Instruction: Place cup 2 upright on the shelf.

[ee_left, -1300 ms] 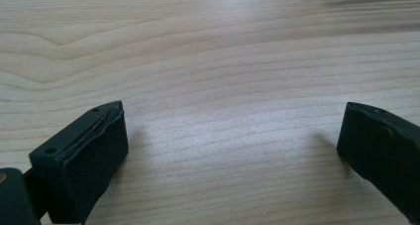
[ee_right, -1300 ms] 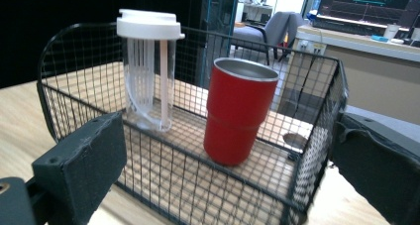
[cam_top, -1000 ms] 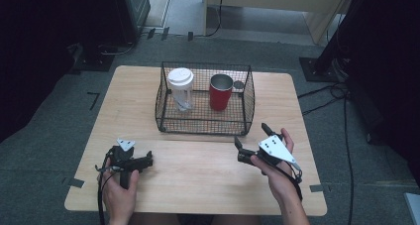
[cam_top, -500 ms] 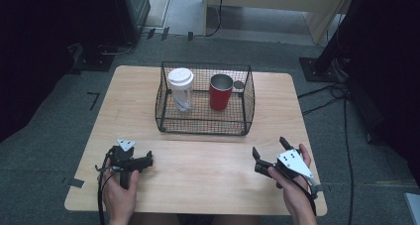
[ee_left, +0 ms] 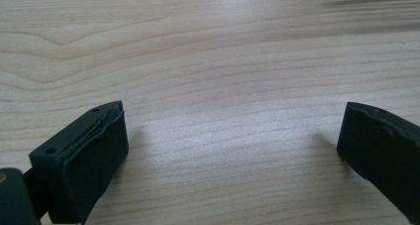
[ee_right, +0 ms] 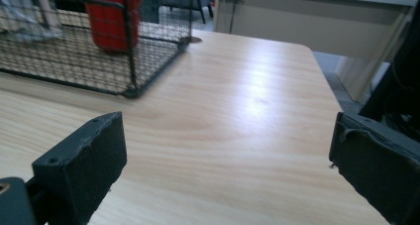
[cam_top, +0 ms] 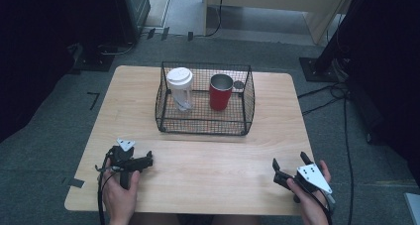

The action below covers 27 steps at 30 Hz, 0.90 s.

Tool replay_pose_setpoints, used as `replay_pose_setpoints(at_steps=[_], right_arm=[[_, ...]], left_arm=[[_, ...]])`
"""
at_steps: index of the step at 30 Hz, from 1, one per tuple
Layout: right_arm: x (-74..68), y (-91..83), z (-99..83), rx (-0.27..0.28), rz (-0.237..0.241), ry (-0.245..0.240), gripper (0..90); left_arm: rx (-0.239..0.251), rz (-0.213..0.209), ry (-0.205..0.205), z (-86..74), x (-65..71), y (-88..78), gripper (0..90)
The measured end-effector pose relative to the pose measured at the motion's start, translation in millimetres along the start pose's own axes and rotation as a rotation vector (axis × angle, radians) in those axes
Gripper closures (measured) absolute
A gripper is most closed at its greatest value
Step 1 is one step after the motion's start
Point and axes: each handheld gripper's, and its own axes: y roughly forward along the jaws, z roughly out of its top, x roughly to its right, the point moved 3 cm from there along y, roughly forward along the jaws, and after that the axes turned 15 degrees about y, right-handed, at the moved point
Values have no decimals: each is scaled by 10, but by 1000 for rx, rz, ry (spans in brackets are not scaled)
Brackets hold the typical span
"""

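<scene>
The wire basket (cam_top: 204, 120) stands on the far middle of the wooden table (cam_top: 208, 160), well apart from both grippers, and holds two things side by side: a clear tumbler with a white lid (cam_top: 180, 88) in its left half and a red cup (cam_top: 220, 92) with a metal rim in its right half, both upright. Just beyond the basket's far right corner a small round grommet (cam_top: 239, 84) is set into the tabletop. The left gripper (cam_top: 143, 162) lies low at the near left of the table, held in the person's left hand (cam_top: 120, 190), its jaws pointing right across the bare wood; in the left gripper view (ee_left: 233, 136) the two black jaws stand wide apart with nothing between them but wood grain. The right gripper (cam_top: 289, 166) sits at the near right edge, gripped by the right hand (cam_top: 313, 205), with its grey three-cornered plate (cam_top: 313, 177) on top and its jaws aimed toward the far left. In the right gripper view (ee_right: 225, 150) those jaws are likewise spread wide and empty, and past them the near right corner of the basket (ee_right: 94, 51) with the red cup (ee_right: 110, 17) inside shows at the upper left, some way off across bare tabletop.
</scene>
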Motion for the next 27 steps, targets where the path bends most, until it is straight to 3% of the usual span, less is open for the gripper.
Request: replay_pose_setpoints(at_steps=[7, 13, 17, 22, 27], right_arm=[[204, -102, -73, -11, -44, 16, 15], [366, -170, -70, -40, -107, -2, 16], [402, -169, -86, -120, -133, -19, 15], [417, -147, -108, -210, -137, 3, 15], [442, -107, -130, -295, -161, -8, 16]], left_arm=[[0, 1, -1, -1, 6, -2, 1], [-1, -3, 7, -2, 18, -7, 1], [0, -5, 7, -2, 22, -8, 1], [2, -4, 6, -2, 27, -7, 1], [2, -4, 6, -2, 27, -7, 1]])
